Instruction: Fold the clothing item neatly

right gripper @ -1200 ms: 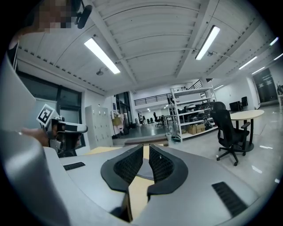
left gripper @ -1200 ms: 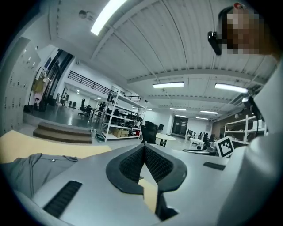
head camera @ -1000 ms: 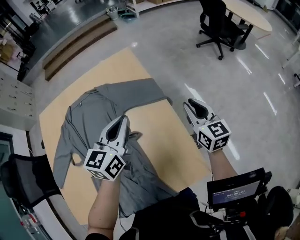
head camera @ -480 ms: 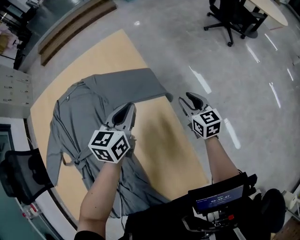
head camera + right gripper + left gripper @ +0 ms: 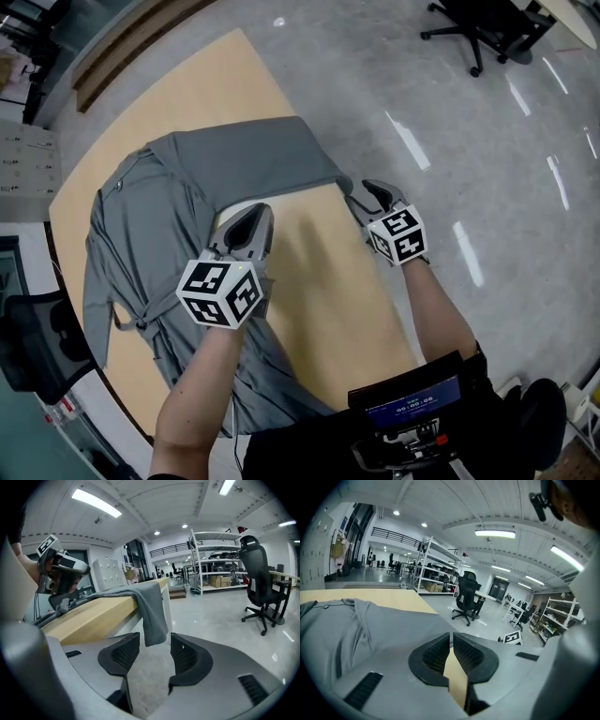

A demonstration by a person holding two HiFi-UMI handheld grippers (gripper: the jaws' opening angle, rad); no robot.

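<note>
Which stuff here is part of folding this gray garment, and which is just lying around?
Job: gray garment; its sleeve hanging off the wooden table; left claw, shut; right claw, just been opening, sleeve end between its tips, ungripped.
Around: office chair; shelving rack; mesh chair.

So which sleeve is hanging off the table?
The right-hand sleeve in the head view: its cuff droops over the table edge. The other sleeve, at the left, lies fully on the table.
</note>
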